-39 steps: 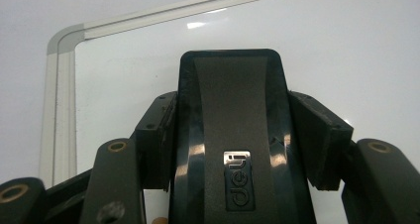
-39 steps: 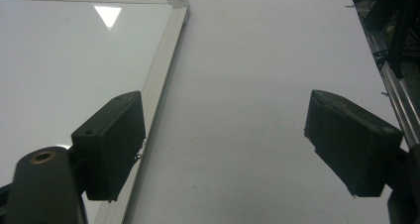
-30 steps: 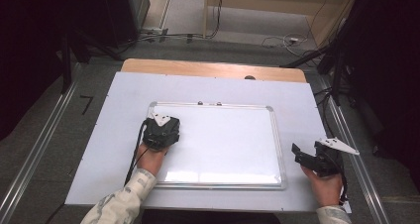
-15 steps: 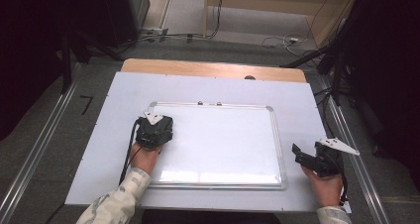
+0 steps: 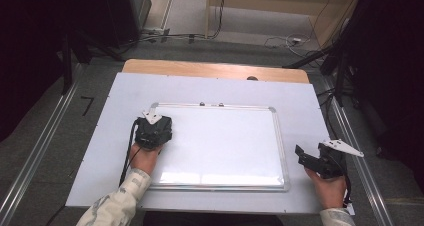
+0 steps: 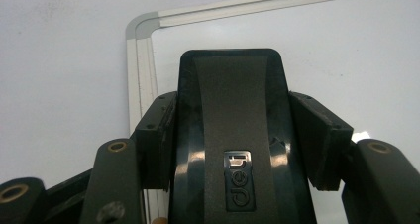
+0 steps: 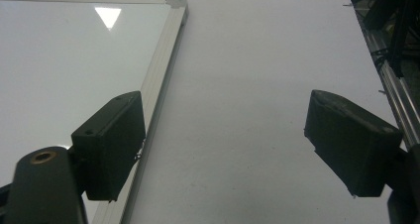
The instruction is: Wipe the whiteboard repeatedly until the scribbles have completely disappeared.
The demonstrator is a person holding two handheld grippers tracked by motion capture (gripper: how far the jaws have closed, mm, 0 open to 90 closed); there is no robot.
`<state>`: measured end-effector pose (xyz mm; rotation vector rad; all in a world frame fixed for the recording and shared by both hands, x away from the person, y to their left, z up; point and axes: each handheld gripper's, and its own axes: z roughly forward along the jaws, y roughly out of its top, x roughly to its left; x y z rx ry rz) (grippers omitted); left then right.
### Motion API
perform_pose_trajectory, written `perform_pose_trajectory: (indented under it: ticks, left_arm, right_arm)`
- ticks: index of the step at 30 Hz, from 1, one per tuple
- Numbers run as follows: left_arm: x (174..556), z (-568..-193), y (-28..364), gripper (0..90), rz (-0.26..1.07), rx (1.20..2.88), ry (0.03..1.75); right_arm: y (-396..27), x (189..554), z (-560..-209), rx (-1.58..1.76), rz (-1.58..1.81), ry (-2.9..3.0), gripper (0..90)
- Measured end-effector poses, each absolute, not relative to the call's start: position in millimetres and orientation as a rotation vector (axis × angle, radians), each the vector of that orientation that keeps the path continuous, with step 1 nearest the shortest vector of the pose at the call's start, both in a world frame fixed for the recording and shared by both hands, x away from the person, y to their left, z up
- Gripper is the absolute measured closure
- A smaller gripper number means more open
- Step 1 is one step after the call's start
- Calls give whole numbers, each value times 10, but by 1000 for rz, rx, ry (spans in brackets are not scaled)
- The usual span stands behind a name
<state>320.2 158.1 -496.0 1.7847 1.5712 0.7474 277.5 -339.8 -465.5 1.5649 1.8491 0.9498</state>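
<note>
A white whiteboard [image 5: 225, 141] with a silver frame lies flat on the white table [image 5: 300, 101]. My left gripper [image 5: 153, 128] rests on the board near its far left corner [image 6: 141, 28]. It is shut on a black board eraser [image 6: 233, 85], with a pad pressed against each of its long sides. The eraser's face lies against the board surface [image 6: 346, 60]. My right gripper [image 5: 307, 158] hovers over bare table just right of the board's frame [image 7: 161, 70]. In the right gripper view its jaws [image 7: 228, 130] stand wide open with nothing between them.
A wooden strip [image 5: 215, 70] runs along the table's far edge. Metal rails [image 5: 40, 151] flank the table on both sides. Cables and dark stands [image 5: 345, 61] sit on the floor beyond. Two small magnets [image 5: 211, 104] sit on the board's top frame.
My left gripper has slid the eraser a little to the left along the board, toward its left frame. The right gripper has stayed where it was.
</note>
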Motion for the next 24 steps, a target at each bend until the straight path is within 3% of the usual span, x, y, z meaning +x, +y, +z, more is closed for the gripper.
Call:
perform_pose_trajectory:
  ticks: [24]
  left_arm:
    - [3550,-4940,1559,413,789,1741,1662]
  right_arm:
    - [-3375,2798,-4661,1560,946,1859,147]
